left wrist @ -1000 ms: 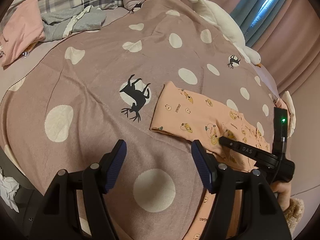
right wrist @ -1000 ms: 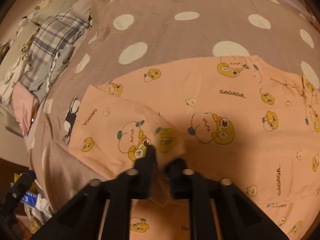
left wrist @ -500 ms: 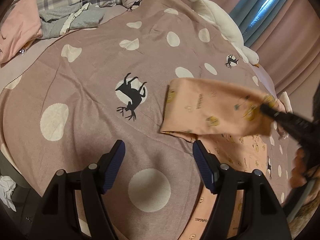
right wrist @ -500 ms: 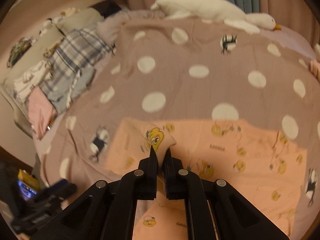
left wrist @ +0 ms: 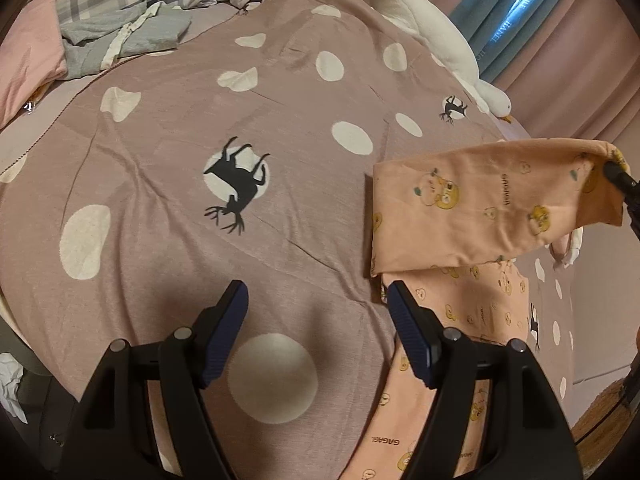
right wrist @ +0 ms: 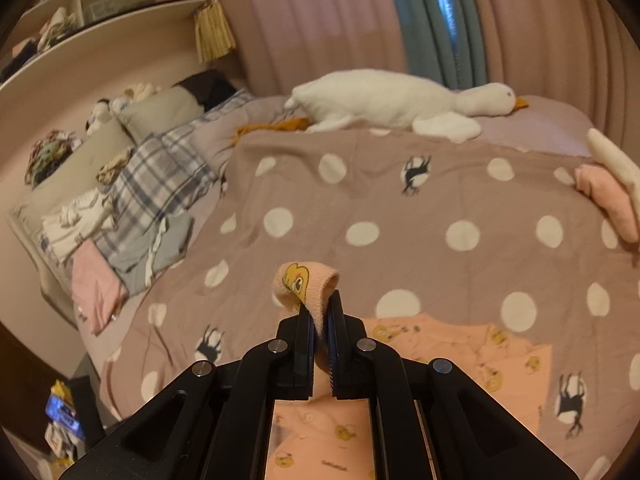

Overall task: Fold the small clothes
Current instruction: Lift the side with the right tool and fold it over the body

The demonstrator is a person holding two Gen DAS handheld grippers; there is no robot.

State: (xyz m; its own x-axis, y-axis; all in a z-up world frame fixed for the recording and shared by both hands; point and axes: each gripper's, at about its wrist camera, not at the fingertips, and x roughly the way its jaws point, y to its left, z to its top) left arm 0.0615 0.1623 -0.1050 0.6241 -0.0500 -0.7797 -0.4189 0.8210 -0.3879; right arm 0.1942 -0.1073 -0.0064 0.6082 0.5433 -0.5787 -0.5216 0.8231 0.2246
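Observation:
A peach garment with yellow cartoon prints (left wrist: 472, 208) lies at the right of a mauve polka-dot bedspread (left wrist: 200, 128). My right gripper (right wrist: 318, 312) is shut on the garment's cuff (right wrist: 306, 282) and holds it up above the bed; the lifted leg hangs folded back over the rest, which shows in the right wrist view (right wrist: 460, 344). The right gripper's tip shows in the left wrist view (left wrist: 618, 178) at the right edge. My left gripper (left wrist: 316, 312) is open and empty, low over the bedspread just left of the garment's lower part.
A white goose plush (right wrist: 396, 102) lies along the far side by the curtains. A pile of plaid, grey and pink clothes (left wrist: 100, 28) sits at the far left. A folded pink item (right wrist: 604, 200) lies at the right edge.
My right gripper has lifted the pinched garment end up and carried it to the right, folding the leg back over the rest. The left gripper has stayed open, almost still.

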